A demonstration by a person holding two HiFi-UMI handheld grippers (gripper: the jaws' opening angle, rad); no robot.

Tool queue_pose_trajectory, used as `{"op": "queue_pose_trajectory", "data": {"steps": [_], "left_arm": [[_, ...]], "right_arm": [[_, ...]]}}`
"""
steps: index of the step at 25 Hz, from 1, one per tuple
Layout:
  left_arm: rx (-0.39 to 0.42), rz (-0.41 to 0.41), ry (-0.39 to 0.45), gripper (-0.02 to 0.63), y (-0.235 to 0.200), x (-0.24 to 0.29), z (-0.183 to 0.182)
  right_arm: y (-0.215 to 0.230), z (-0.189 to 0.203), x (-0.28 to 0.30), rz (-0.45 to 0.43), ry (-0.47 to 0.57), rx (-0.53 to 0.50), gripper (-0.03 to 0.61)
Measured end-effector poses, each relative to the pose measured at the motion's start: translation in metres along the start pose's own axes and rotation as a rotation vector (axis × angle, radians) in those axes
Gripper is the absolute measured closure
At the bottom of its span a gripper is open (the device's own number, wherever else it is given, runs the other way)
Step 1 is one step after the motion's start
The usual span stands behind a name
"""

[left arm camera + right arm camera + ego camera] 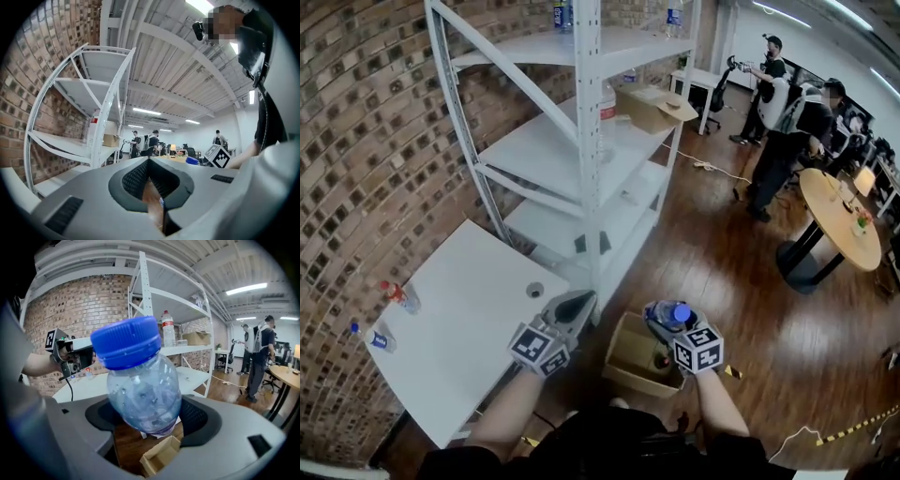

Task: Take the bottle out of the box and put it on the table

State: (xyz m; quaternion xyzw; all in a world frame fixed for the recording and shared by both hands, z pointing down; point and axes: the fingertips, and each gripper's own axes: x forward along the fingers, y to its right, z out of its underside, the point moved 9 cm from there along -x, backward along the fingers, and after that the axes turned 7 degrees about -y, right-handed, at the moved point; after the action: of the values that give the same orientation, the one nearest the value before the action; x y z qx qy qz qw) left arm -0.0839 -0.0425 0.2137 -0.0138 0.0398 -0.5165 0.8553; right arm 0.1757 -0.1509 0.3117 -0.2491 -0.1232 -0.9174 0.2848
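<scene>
My right gripper [667, 319] is shut on a clear plastic bottle [140, 380] with a blue cap [676, 312], held up above the open cardboard box [637, 358] on the floor. In the right gripper view the bottle leans left between the jaws, with the box [159, 458] far below it. My left gripper [570, 307] hovers at the near right corner of the white table [459, 328], its jaws together and empty; its tips [149, 160] meet in its own view. It also shows in the right gripper view as the left gripper [70, 355].
Two small bottles [398, 295] [373, 337] lie by the table's left edge, and a small round thing [534, 290] near its right edge. A white metal shelf rack [586, 141] with a cardboard box [654, 105] stands behind. People and a round wooden table [839, 220] are at the far right.
</scene>
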Motion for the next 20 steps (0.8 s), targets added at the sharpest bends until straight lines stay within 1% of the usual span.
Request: {"op": "queue_pose_trajectory", "data": {"steps": [2, 4, 8, 13, 17, 20], "left_arm": [[0.009, -0.035, 0.006, 0.617, 0.000, -0.007, -0.003], [0.000, -0.080, 0.008, 0.617, -0.002, -0.016, -0.005], [0.008, -0.212, 0.012, 0.617, -0.007, -0.039, -0.007], [0.028, -0.331, 0.029, 0.617, -0.009, -0.061, -0.013], [0.053, -0.428, 0.023, 0.617, -0.004, -0.083, -0.015], [0.060, -0.524, 0.019, 0.617, -0.002, -0.104, -0.014]], "right_arm": [[-0.004, -0.009, 0.002, -0.033, 0.016, -0.027, 0.198], [-0.008, -0.016, 0.003, -0.064, 0.017, -0.045, 0.198], [-0.011, -0.029, 0.006, -0.136, 0.017, -0.073, 0.198], [-0.011, -0.042, 0.023, -0.219, 0.022, -0.086, 0.199], [-0.020, -0.050, 0.044, -0.310, 0.015, -0.125, 0.201], [-0.031, -0.061, 0.062, -0.396, 0.007, -0.162, 0.201]]}}
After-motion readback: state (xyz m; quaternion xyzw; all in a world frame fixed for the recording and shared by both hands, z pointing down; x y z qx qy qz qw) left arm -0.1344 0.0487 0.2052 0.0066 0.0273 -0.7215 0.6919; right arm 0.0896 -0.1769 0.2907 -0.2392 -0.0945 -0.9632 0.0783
